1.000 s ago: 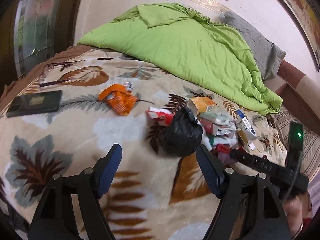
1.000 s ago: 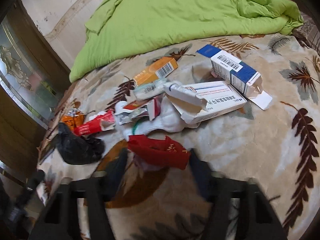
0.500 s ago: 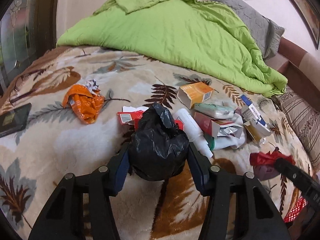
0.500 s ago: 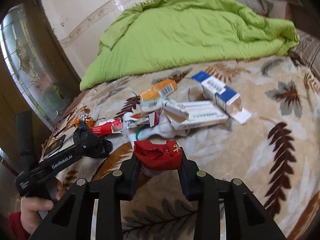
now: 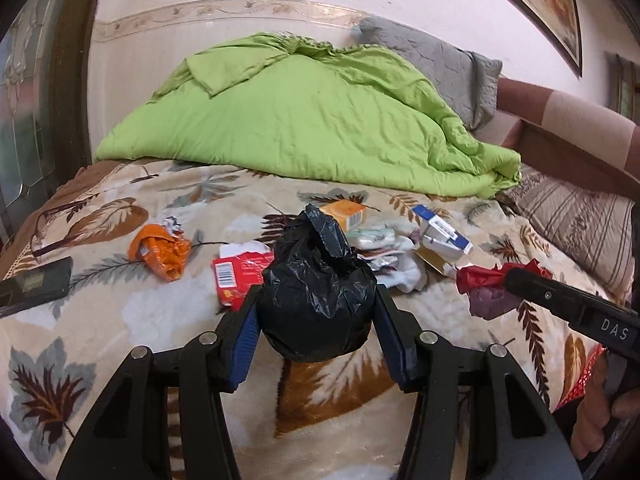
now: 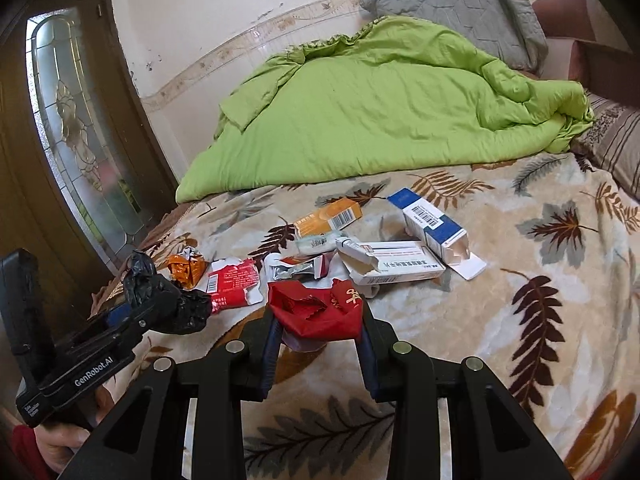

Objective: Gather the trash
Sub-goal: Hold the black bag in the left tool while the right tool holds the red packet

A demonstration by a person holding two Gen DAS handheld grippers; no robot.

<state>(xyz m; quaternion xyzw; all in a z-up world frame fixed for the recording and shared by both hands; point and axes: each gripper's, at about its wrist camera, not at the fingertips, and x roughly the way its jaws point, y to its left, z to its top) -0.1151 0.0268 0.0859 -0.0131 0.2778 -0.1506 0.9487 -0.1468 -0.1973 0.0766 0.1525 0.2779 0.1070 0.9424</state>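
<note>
Pinching black bag (image 5: 316, 304) between left jaws (lifted off blanket (image 5: 120, 320)); right jaws clamp red wrapper (image 6: 316, 312).

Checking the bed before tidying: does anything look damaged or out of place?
Yes. Litter lies scattered on the leaf-print blanket: a white box with its end torn open, a crumpled orange wrapper and a ripped red packet.

Black crumpled bag (image 5: 316, 300) | red wrapper (image 6: 316, 312) | lime-green quilt (image 5: 312, 120) | beige blanket (image 6: 520, 320), brown and grey leaf print | orange wrapper (image 5: 162, 252)
</note>
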